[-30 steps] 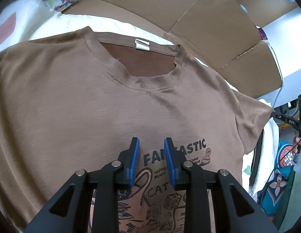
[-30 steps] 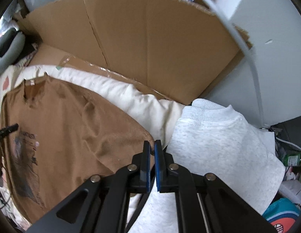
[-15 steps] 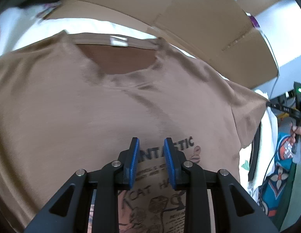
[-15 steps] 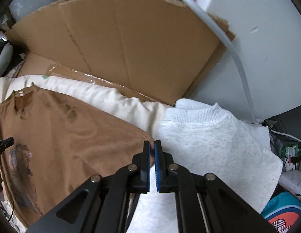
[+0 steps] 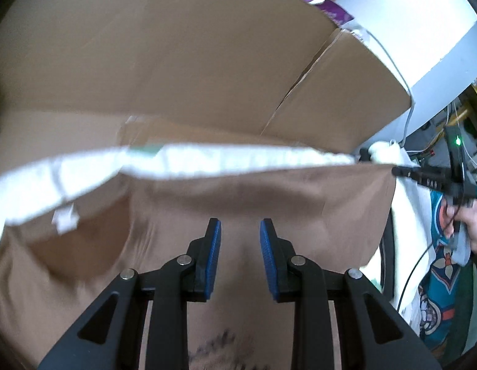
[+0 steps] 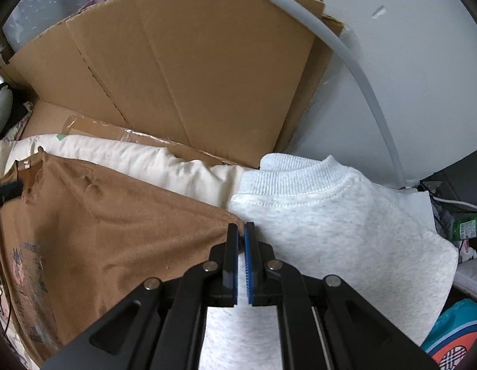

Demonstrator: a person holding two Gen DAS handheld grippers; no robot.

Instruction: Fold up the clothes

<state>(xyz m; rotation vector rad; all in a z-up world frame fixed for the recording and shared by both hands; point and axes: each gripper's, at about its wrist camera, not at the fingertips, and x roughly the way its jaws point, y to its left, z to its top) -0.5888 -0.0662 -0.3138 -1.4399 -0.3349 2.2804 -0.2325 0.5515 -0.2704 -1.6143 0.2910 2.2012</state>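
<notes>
A brown T-shirt [image 5: 269,197] with a dark print lies spread on white bedding [image 5: 207,160]. My left gripper [image 5: 240,231] hovers over its upper chest, jaws apart with nothing between them; this view is blurred by motion. The collar label [image 5: 64,217] shows at the left. My right gripper [image 6: 241,231] is shut on the edge of the brown T-shirt's [image 6: 115,231] sleeve, and the cloth runs taut from its tips. In the left wrist view the right gripper [image 5: 395,171] pinches that sleeve corner, with a hand [image 5: 475,225] on its handle.
A light grey sweatshirt [image 6: 331,222] lies just right of the sleeve, partly under my right gripper. Cardboard sheets [image 6: 192,77] stand behind the bedding [image 6: 130,160]. A grey hose [image 6: 346,49] curves down the white wall. A green bottle [image 6: 466,226] and clutter sit at the far right.
My left gripper has swept up the shirt from the print toward the collar and shoulder, staying open. The right gripper kept its grip on the sleeve and shifted slightly, drawing it taut.
</notes>
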